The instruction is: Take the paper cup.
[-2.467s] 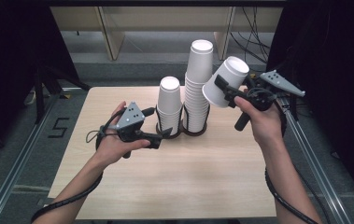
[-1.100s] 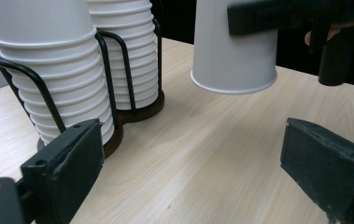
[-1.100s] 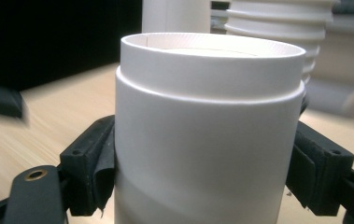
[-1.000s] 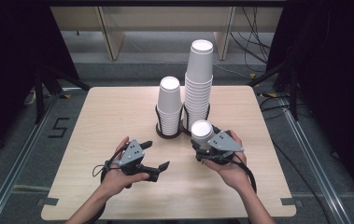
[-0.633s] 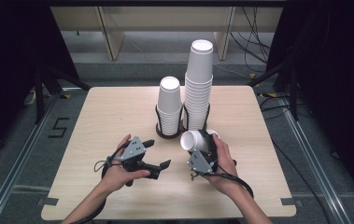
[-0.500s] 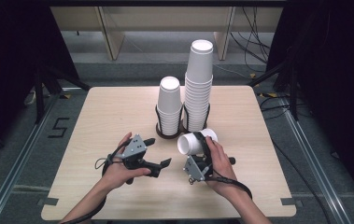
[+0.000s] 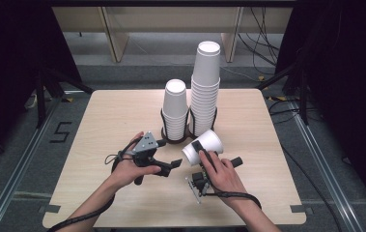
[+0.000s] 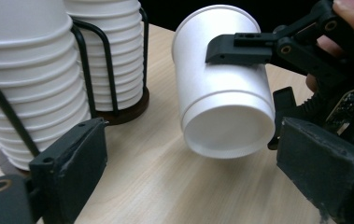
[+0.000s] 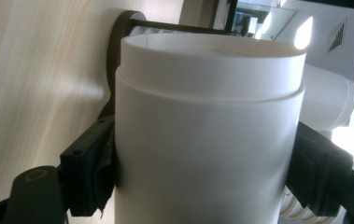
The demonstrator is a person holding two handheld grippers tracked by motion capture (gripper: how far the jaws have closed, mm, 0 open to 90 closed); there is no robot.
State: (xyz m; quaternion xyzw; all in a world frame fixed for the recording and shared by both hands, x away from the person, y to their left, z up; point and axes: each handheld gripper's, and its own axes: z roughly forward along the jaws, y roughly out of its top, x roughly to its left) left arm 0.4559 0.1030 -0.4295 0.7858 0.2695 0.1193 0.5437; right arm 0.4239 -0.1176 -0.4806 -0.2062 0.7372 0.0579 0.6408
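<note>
Right tongs clamped on a paper cup, tipped on its side above the surface

The right tongs [image 7: 201, 153] grip the white cup [image 7: 202, 147] by its wall, open mouth facing the left tongs [image 7: 167, 158], whose jaws stand apart and empty, just in front of the two cup stacks [image 7: 204, 92] in their wire holder [image 7: 163, 126].
</note>
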